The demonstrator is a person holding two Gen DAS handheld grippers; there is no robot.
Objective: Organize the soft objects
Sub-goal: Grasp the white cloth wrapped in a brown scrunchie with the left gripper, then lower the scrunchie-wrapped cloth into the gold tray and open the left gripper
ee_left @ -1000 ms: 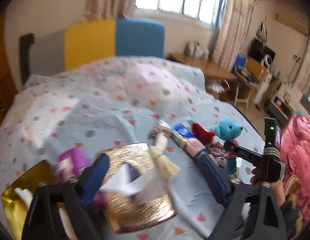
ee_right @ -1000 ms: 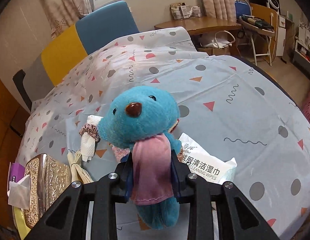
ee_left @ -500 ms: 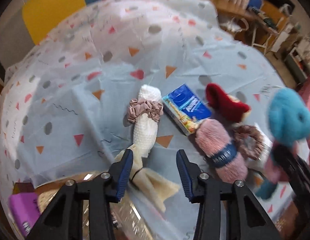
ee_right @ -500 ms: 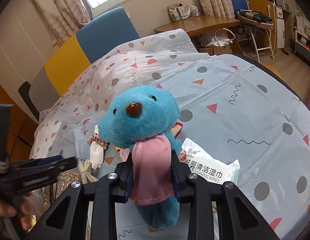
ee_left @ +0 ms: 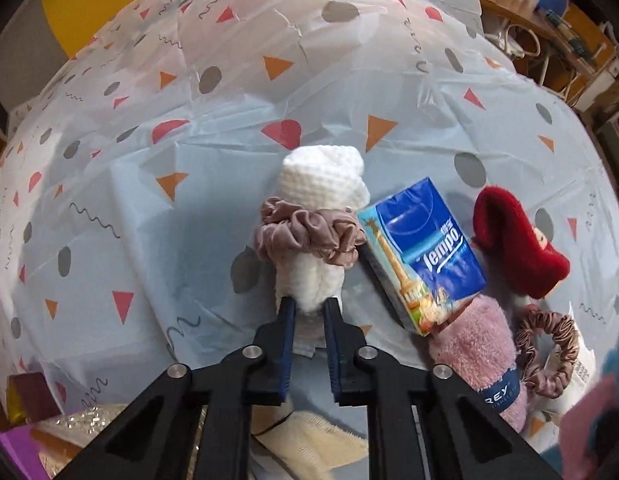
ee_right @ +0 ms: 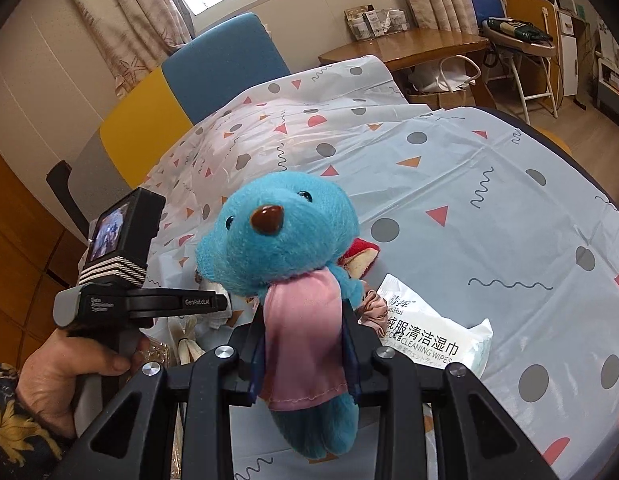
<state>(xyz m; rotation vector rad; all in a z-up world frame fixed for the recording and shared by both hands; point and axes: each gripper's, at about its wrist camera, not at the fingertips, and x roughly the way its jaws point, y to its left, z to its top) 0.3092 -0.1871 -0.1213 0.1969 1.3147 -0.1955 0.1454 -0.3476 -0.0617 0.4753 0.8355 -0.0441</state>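
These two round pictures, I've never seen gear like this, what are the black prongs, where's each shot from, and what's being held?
No robot here: a person carries a two-fingered clamp in each hand, with a wide-angle camera looking along its fingers. In the left camera's picture, the left hand-held gripper pinches the near end of a rolled white towel with a scrunchie round it, lying on the patterned bed cover beside a blue tissue pack. In the right camera's picture, the right hand-held gripper holds a blue plush bear above the bed.

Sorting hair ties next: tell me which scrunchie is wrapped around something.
The mauve scrunchie cinches the white rolled towel. The patterned brown scrunchie lies loose beside the pink towel.
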